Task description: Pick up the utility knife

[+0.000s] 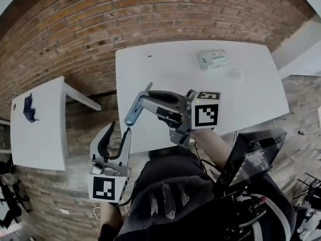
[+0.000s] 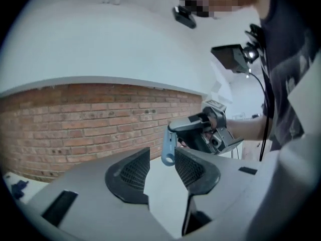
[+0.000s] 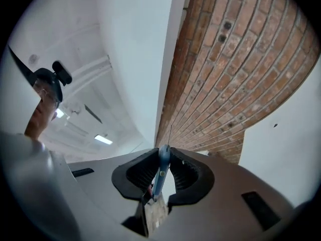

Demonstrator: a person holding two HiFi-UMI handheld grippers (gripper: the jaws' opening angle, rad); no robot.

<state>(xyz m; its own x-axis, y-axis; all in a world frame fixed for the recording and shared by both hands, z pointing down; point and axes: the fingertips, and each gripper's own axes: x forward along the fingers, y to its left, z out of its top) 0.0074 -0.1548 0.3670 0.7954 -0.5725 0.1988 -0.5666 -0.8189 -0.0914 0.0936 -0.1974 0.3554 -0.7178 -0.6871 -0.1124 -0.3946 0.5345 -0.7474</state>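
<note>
— Where's the knife (image 3: 160, 172)?
— We pinch it between our right fingers (image 3: 138, 173), above the worktop (image 1: 241, 99).
— And our left fingers (image 2: 131, 173)?
— Apart, holding nothing; the knife's end hangs just beyond them.

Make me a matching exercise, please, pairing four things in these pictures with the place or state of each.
Things:
1. utility knife
2. left gripper
3. small white pack
4. dark blue object

Places or states:
A. lying on the far part of the large white table
B. clamped between the jaws of the right gripper
C. lying on the smaller white table at the head view's left
D. jaws apart, gripping nothing

Pairs: 1-B, 2-D, 3-A, 4-C
</note>
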